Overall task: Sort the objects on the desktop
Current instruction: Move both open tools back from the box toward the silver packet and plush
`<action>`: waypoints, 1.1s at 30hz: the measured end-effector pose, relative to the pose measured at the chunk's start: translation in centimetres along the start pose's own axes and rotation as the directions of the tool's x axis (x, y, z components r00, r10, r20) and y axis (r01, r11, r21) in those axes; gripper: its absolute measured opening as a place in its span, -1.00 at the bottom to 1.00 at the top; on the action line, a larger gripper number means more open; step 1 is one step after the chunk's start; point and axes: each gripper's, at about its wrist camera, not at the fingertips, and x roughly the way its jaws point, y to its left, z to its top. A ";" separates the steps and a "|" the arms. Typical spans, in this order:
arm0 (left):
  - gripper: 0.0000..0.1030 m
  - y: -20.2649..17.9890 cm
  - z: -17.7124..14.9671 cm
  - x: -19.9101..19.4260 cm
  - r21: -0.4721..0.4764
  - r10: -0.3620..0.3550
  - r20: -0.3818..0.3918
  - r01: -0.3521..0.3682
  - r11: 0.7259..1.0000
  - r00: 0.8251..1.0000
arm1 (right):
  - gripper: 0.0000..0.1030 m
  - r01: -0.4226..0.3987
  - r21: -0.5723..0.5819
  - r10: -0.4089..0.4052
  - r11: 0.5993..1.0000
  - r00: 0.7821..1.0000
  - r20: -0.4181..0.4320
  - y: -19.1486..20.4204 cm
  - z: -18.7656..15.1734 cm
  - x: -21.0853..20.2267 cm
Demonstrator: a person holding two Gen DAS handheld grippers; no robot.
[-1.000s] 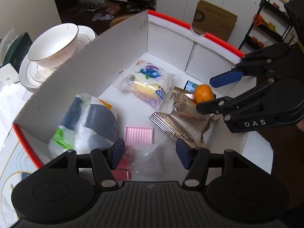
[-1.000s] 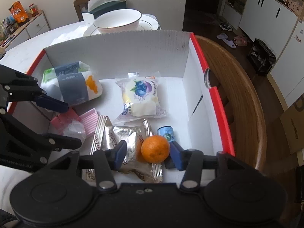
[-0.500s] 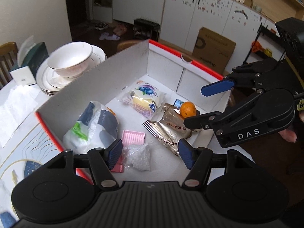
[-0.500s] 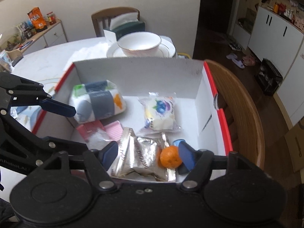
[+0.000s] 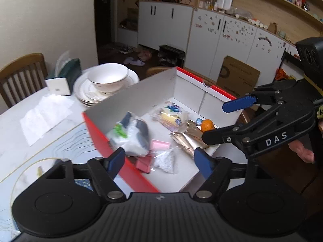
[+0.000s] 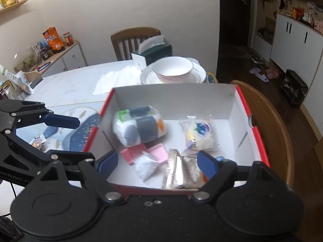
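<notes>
A white cardboard box with red edges [image 5: 141, 98] [image 6: 173, 96] stands on the table. Inside lie a tissue pack [image 5: 131, 135] [image 6: 141, 127], a blueberry bread bag [image 5: 171, 117] [image 6: 198, 135], a silver snack packet [image 5: 187, 139] [image 6: 181, 171], an orange [image 5: 207, 125], pink cases [image 5: 159, 146] [image 6: 159, 151] and a clear bag of white bits [image 5: 164, 160] [image 6: 145, 165]. My left gripper [image 5: 159, 162] [image 6: 68, 139] is open and empty above the box's near left edge. My right gripper [image 6: 157, 164] [image 5: 220, 121] is open and empty above the box's near end.
A white bowl on stacked plates [image 5: 107, 80] [image 6: 174, 70], a green tissue box [image 5: 68, 72] [image 6: 155, 52] and a paper sheet [image 5: 46, 113] lie behind the box. Wooden chairs [image 5: 22, 70] [image 6: 272, 125] stand at the table's edges. A small wrapper [image 6: 37, 141] lies on the table.
Both grippers have pulled up and back from the box, so the box looks smaller. The orange that sat between the right fingers lies in the box. Both stay open.
</notes>
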 end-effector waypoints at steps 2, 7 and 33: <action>0.50 0.6 -0.6 -1.0 -0.013 0.012 0.017 -0.012 1.000 1.000 | 0.72 -0.003 -0.005 0.003 1.000 1.000 0.010 1.1 -0.1 -0.1; 0.56 2.7 -2.3 -3.4 -0.039 0.046 0.039 -0.044 0.998 0.998 | 0.78 -0.019 0.011 0.019 1.000 1.000 0.013 3.7 -0.1 0.3; 0.98 17.6 -13.8 -10.4 -0.179 0.149 -0.008 -0.148 0.973 0.989 | 0.79 -0.035 -0.032 0.033 0.999 0.996 -0.078 20.8 0.4 7.1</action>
